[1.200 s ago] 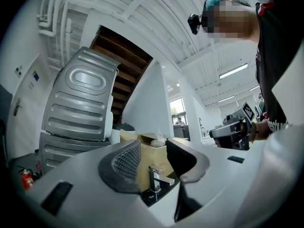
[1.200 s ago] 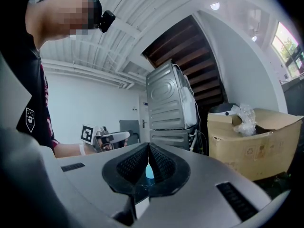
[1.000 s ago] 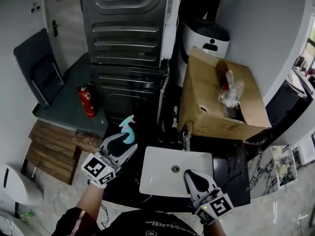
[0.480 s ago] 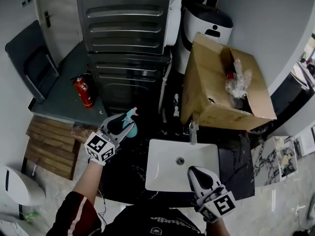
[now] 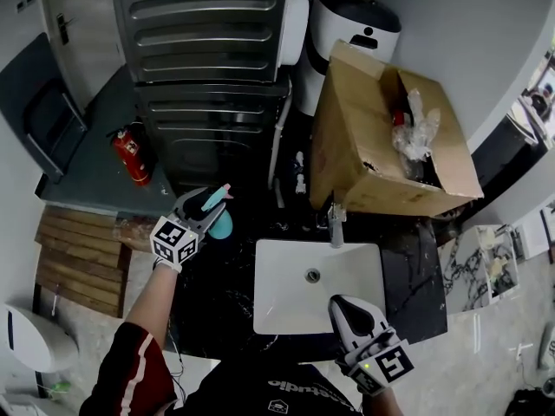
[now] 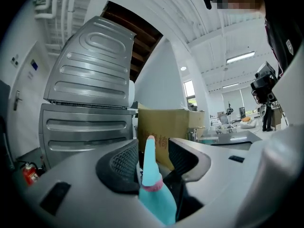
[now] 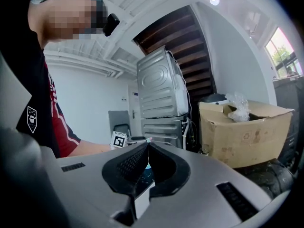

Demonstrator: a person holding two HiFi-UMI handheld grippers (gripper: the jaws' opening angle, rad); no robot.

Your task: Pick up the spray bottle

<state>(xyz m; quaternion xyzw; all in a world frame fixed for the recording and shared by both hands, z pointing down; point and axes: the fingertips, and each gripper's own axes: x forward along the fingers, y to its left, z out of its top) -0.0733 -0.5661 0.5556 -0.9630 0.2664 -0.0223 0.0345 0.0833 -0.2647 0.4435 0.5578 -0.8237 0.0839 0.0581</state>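
The teal spray bottle (image 5: 220,224) with a pink-tipped nozzle stands on the dark counter left of the sink. My left gripper (image 5: 208,204) has reached it at about head height. In the left gripper view the bottle's neck and nozzle (image 6: 151,171) rise between the two black pads. The nozzle leans near the left pad (image 6: 124,161), and a gap shows on the right side. These jaws are opening. My right gripper (image 5: 342,305) hangs at the sink's near edge with its pads pressed together and nothing in them (image 7: 148,149).
A white sink (image 5: 282,319) with a faucet (image 5: 336,220) is set in the black marble counter (image 5: 414,277). An open cardboard box (image 5: 360,159) stands behind it. Stacked grey machines (image 5: 208,68), a red fire extinguisher (image 5: 130,156) and a white bin (image 5: 354,31) lie beyond.
My left gripper has travelled forward from beside the sink to the spray bottle, and its jaws now stand around the bottle's top. The right gripper has sunk slightly, still shut.
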